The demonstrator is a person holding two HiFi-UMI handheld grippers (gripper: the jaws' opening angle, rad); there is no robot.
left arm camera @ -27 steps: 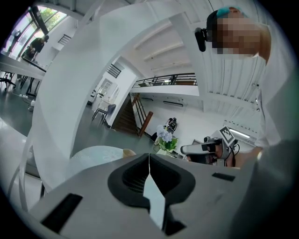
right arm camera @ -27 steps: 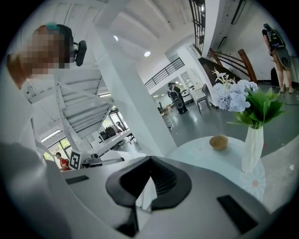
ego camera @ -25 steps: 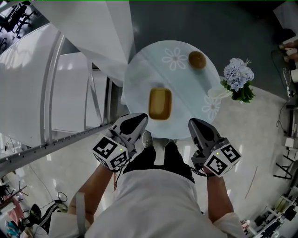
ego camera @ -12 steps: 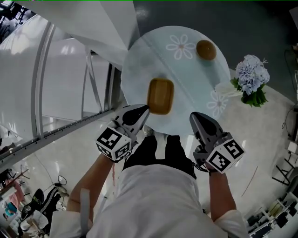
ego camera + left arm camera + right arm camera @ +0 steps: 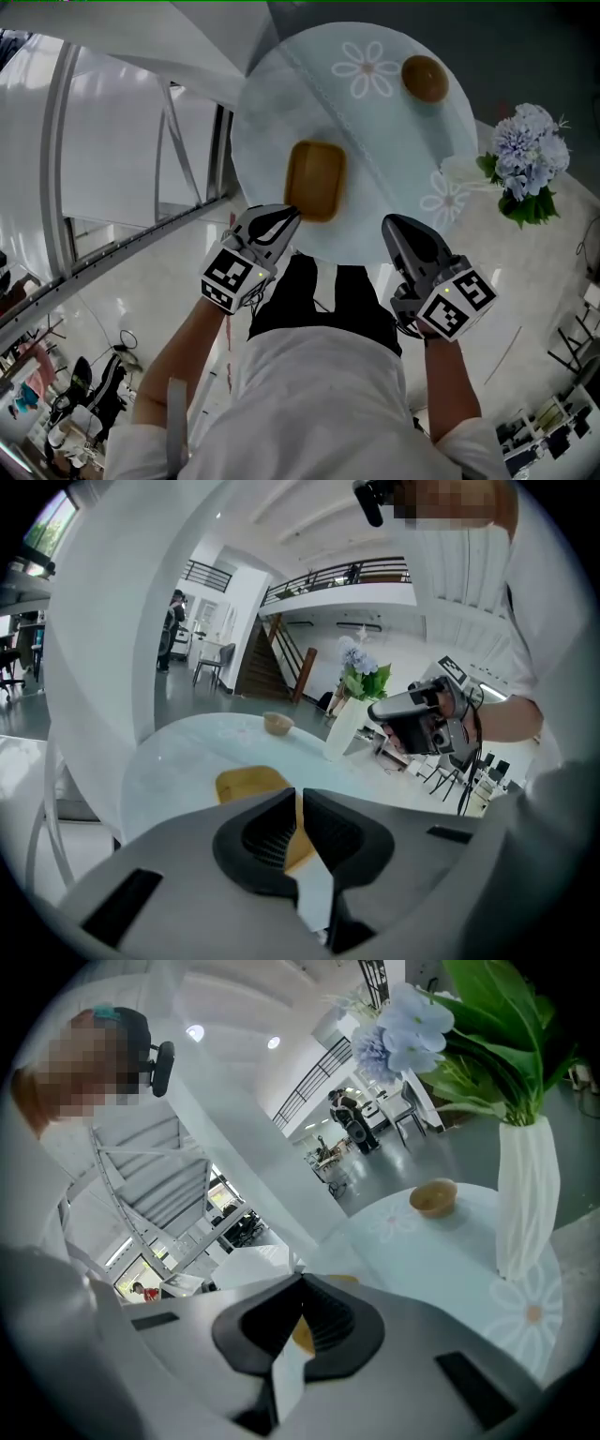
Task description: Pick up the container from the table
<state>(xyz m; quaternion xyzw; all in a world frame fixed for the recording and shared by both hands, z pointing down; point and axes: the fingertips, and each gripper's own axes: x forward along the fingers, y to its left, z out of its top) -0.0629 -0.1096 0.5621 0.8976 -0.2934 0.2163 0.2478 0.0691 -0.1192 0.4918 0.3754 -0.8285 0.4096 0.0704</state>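
Observation:
A yellow-brown rectangular container (image 5: 315, 180) lies near the middle of the round table (image 5: 394, 141). My left gripper (image 5: 289, 214) is shut and empty, its tip just at the container's near left corner; whether it touches is unclear. In the left gripper view the container (image 5: 248, 782) shows right beyond the closed jaws (image 5: 298, 803). My right gripper (image 5: 392, 225) is shut too, over the table's near edge, a hand's width right of the container. Through its jaws (image 5: 300, 1288) a sliver of the container (image 5: 342, 1280) shows.
A small brown bowl (image 5: 425, 79) sits at the table's far right. A white vase (image 5: 459, 173) with pale blue flowers (image 5: 527, 159) stands at the right edge. White stair structure and railings (image 5: 169, 141) lie left of the table. My legs are close to the near edge.
Both grippers have come down and forward toward the table. The left tip now reaches the container's near corner. Jaws stayed shut.

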